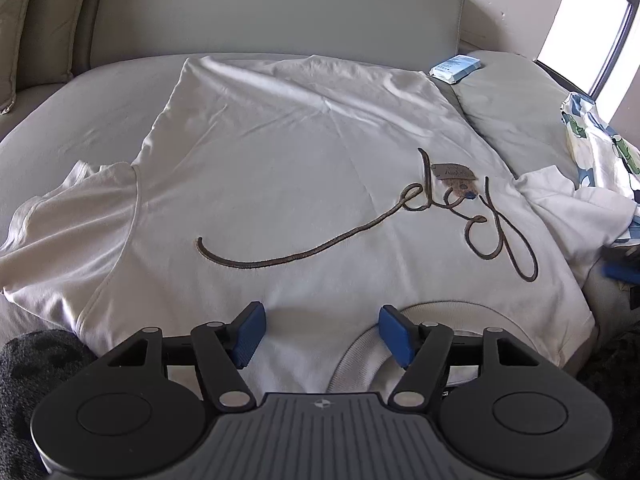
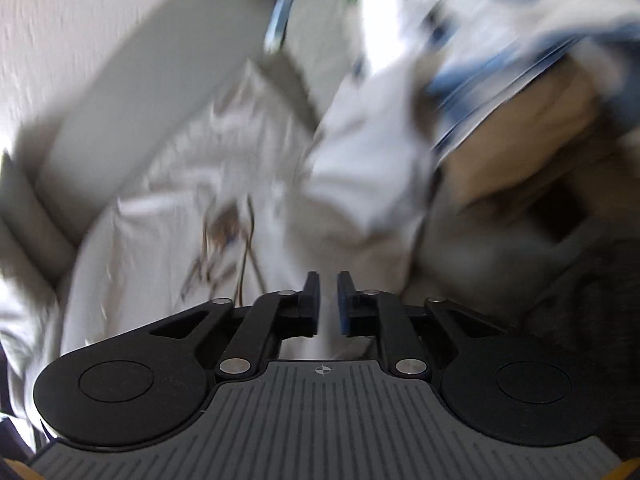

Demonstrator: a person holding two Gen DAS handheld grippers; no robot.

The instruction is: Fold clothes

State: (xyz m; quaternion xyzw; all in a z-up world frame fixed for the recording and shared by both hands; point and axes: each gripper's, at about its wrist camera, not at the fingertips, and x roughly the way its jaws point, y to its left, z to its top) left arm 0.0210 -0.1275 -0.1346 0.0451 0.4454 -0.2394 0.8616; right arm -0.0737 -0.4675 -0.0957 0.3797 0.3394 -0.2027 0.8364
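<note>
Item: left gripper (image 1: 322, 334). Fingers spread wide, blue pads (image 1: 250, 330) holding nothing, poised just above the near edge of the garment beside the ribbed collar (image 1: 360, 354).

Item: right gripper (image 2: 328, 304). Fingers drawn almost together, a thin gap between them; pale cloth shows in that gap, but the view is badly smeared, so whether it pinches fabric cannot be told.

Item: white T-shirt (image 1: 288, 168). Spread front-up on a grey sofa seat (image 1: 88, 96), neckline nearest the left camera, hem toward the backrest (image 1: 272, 12). The sleeve on the left of the picture (image 1: 68, 208) lies out flat; the opposite sleeve (image 1: 560, 192) is rumpled against other laundry.

Step in hand, as judged: garment laid out, first fold not yet made. The next move likely calls for a pinch at shoulder and sleeve, carried inward over the chest.

Markings: brown embroidered cursive script (image 1: 400, 220) across the chest, seen upside down, not legible; a small patch (image 1: 454, 174) with lettering too small to read.

Farther: printed blue-and-green fabric (image 1: 596, 148) at the right; a blue-white packet (image 1: 454, 67) on a grey cushion (image 1: 516, 104), label unreadable.
</note>
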